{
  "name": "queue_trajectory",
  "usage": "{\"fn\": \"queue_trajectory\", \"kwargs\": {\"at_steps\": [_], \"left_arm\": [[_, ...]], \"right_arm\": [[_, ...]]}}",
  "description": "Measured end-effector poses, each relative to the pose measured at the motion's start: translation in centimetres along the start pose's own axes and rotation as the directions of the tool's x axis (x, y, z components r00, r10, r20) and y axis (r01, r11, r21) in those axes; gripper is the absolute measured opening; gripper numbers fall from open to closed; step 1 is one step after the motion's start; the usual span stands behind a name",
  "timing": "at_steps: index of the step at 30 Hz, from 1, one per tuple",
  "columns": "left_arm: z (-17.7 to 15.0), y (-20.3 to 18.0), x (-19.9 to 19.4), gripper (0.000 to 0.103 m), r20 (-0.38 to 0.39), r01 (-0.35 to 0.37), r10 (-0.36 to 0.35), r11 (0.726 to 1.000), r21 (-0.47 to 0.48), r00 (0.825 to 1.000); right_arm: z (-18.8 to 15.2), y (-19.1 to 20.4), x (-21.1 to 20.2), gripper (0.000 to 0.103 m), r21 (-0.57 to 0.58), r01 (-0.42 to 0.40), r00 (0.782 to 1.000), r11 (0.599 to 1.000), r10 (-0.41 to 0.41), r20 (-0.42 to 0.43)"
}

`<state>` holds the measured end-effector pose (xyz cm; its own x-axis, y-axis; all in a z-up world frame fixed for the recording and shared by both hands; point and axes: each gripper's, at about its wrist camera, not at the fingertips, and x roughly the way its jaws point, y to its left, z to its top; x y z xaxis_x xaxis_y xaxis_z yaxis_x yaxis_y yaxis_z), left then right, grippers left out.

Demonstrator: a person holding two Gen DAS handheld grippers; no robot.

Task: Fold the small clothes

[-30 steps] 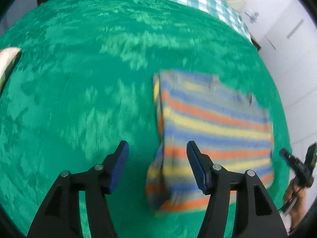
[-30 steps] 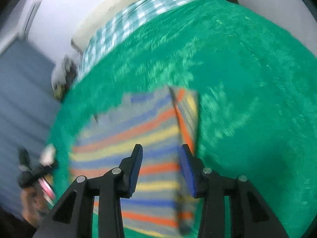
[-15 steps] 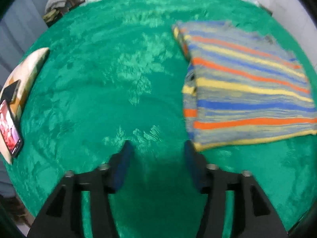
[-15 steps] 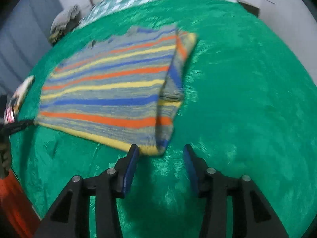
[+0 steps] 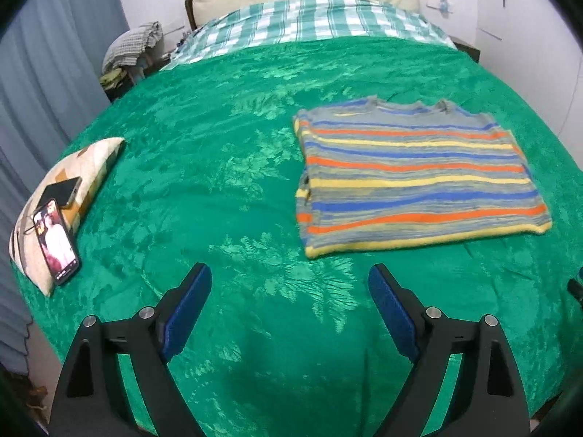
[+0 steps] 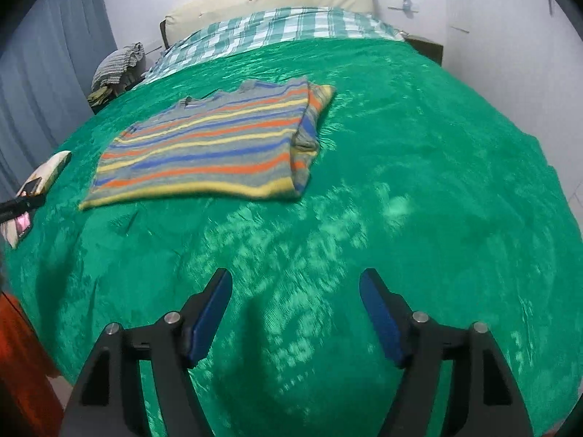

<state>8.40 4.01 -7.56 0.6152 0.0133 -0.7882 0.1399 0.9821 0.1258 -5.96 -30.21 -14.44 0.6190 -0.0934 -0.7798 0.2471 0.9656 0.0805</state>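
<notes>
A striped sweater in grey, blue, orange and yellow lies flat on the green blanket, its sleeves folded in under the sides. In the right wrist view the striped sweater sits upper left. My left gripper hovers over bare blanket just short of the sweater's near left corner, jaws opening, nothing between them. My right gripper is over bare blanket well short of the sweater's right side, jaws also opening and empty.
A patterned cushion at the blanket's left edge carries two phones. Checked sheet and cream headboard lie at the far end. Clothes pile and grey curtain on the left; white wall close on the right. An orange thing at lower left.
Both grippers have pulled back from the sweater toward the near edge of the bed and opened wider. The sweater now lies further away, flat and untouched.
</notes>
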Motion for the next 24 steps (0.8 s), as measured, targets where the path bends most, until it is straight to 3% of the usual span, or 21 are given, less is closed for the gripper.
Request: {"fn": "queue_trajectory", "kwargs": {"at_steps": [5,8,13,17,24], "left_arm": [[-0.5,-0.9,-0.2,0.089,-0.003,0.015,-0.015,1.0,-0.004,1.0],[-1.3,-1.4,0.0,0.091,-0.011,0.033,-0.034,0.999,-0.009,0.999],[-4.6,-2.6,2.5,0.094,-0.057,0.056,-0.056,0.998,-0.01,0.997],[-7.4,-3.2,4.3,0.094,-0.09,0.062,-0.062,0.998,-0.009,0.994],[-8.1,-3.2,5.0,0.101,-0.08,0.068,-0.069,0.998,-0.016,0.994]], "right_arm": [[0.3,0.4,0.2,0.075,0.016,0.016,1.0,1.0,-0.016,-0.009],[0.5,1.4,-0.1,0.092,-0.009,0.06,0.998,0.998,-0.06,-0.011],[0.1,3.2,0.0,0.092,-0.084,0.184,0.982,0.979,-0.186,-0.018],[-0.3,3.8,-0.2,0.092,-0.133,0.205,0.978,0.97,-0.207,-0.004],[-1.0,3.5,0.5,0.092,-0.139,0.2,0.978,0.97,-0.206,-0.033]]}}
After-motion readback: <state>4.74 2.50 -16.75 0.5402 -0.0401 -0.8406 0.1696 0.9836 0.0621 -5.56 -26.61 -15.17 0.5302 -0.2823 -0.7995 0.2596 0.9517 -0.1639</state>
